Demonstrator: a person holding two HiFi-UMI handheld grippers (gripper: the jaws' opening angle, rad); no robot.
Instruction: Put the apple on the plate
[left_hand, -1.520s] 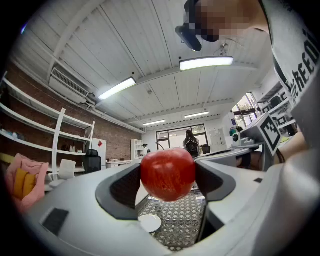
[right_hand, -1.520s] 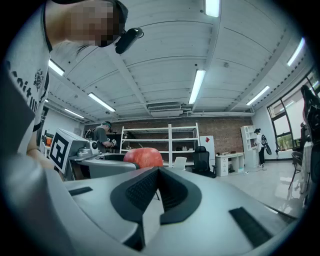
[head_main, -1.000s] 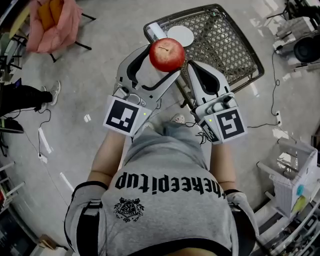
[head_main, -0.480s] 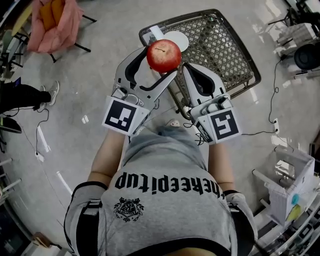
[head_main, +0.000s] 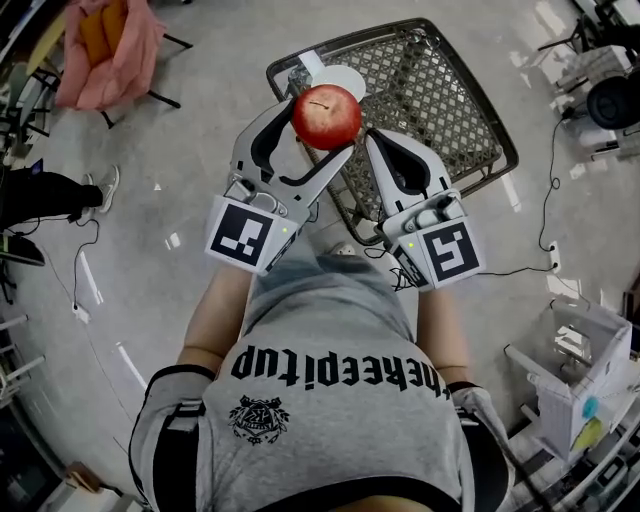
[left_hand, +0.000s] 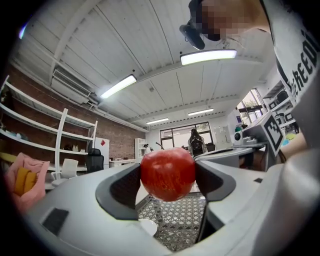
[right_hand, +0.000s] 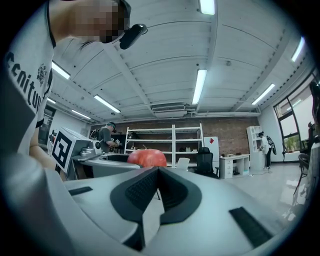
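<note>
Apple (head_main: 326, 116) tight in left gripper (left_hand: 168, 176)

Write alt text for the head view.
Seen from above, the left gripper holds a red apple in the air, close to a white plate on a metal mesh table. The right gripper is shut and empty beside it.

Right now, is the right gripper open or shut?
Shut. The right gripper shows its jaws pressed together in its own view, with nothing between them.
</note>
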